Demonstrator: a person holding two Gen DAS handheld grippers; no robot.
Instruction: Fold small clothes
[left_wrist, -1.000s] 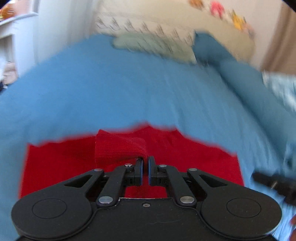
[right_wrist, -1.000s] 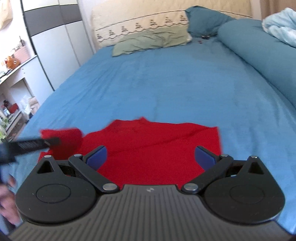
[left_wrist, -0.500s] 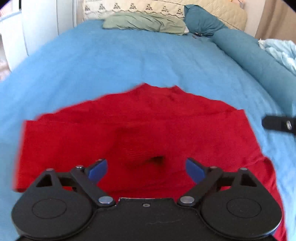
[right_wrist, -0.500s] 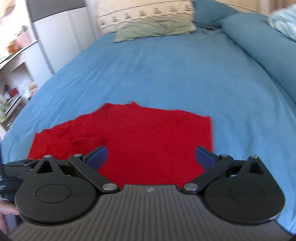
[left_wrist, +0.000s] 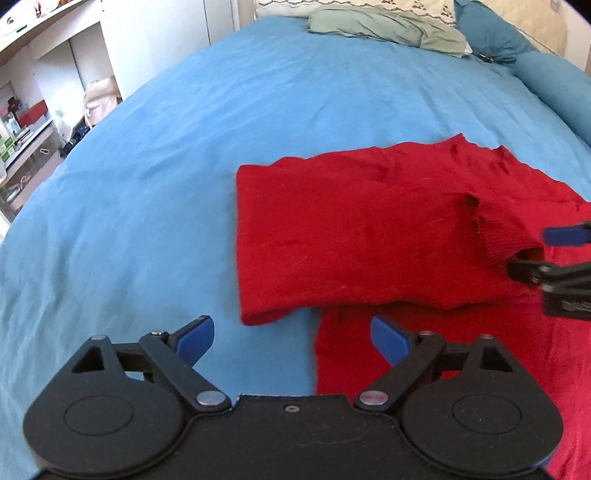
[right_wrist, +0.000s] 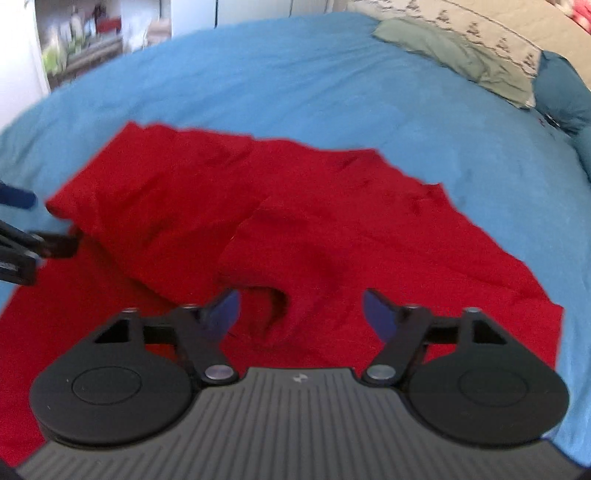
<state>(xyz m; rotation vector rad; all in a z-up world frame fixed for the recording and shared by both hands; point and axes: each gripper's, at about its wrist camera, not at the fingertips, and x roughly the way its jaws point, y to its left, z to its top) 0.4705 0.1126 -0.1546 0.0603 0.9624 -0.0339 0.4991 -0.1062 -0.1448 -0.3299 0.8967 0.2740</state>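
Observation:
A small red knit sweater (left_wrist: 369, 236) lies on the blue bed sheet (left_wrist: 166, 147), its left sleeve folded across the body. The sleeve cuff (left_wrist: 506, 236) rests on the body. My left gripper (left_wrist: 291, 332) is open and empty, over the sweater's lower left edge. My right gripper (right_wrist: 299, 306) is open, its jaws either side of the sleeve cuff (right_wrist: 273, 306), not closed on it. The right gripper also shows at the right edge of the left wrist view (left_wrist: 554, 254). The sweater fills the middle of the right wrist view (right_wrist: 295, 206).
A green pillow (left_wrist: 388, 26) and a dark blue pillow (left_wrist: 487, 29) lie at the head of the bed. A blue rolled duvet (left_wrist: 554, 85) runs along the right side. White shelves with clutter (left_wrist: 29, 110) stand left of the bed.
My left gripper opened and let go of the sleeve over the sweater's body, then moved back to the left. My right gripper swung left over the sleeve cuff.

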